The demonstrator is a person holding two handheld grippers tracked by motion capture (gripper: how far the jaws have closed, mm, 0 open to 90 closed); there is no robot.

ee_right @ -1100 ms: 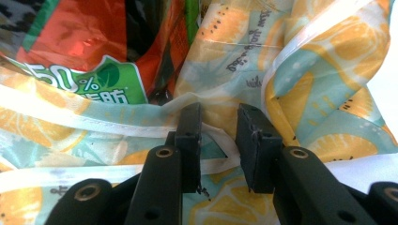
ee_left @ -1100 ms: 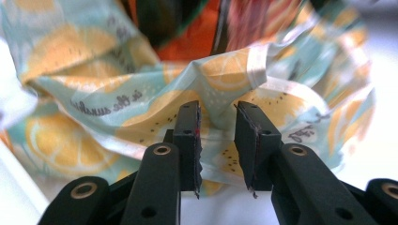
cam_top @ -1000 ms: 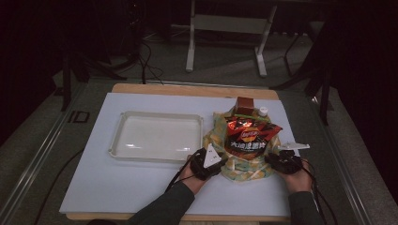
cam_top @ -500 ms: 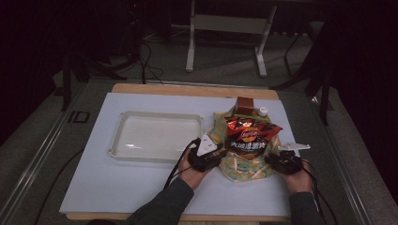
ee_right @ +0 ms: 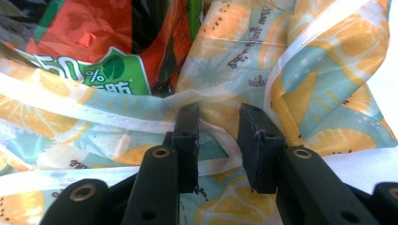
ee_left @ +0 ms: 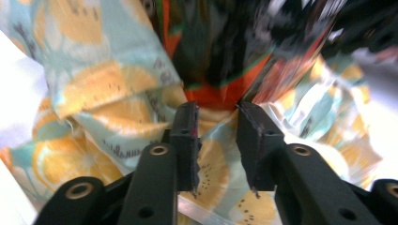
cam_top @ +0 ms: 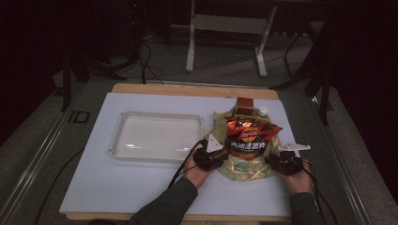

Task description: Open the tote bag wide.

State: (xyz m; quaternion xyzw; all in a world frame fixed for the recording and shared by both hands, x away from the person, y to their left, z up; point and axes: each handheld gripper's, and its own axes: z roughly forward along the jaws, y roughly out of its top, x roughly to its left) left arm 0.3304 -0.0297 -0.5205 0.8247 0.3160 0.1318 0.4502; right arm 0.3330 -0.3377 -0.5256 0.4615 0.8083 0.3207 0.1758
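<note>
Printed fabric, pale blue with orange citrus slices: a cloth bag (cam_top: 246, 161) lay crumpled on the right half of the white tabletop (cam_top: 141, 187), white straps (ee_right: 94, 115) trailing across its folds. Item inside its mouth: a red and black snack packet (cam_top: 248, 138), standing up out of the fabric. Behind it, a brown box (cam_top: 244, 105) and a small white-capped bottle (cam_top: 263, 111), both partly hidden. Item to the left, just beside the bag: a clear plastic tray (cam_top: 157, 138), rectangular, lying flat.

Left gripper (ee_left: 217, 115) sat at the bag's near left edge, jaws parted by a narrow gap, pointed at the fabric where it met the packet's orange base; whether cloth was pinched, could not be told. Right gripper (ee_right: 218, 115) sat at the bag's near right edge, jaws likewise narrowly apart, a white strap crossing between them, no clamping evident. A hand (cam_top: 197, 173) in a dark sleeve held each tool.
</note>
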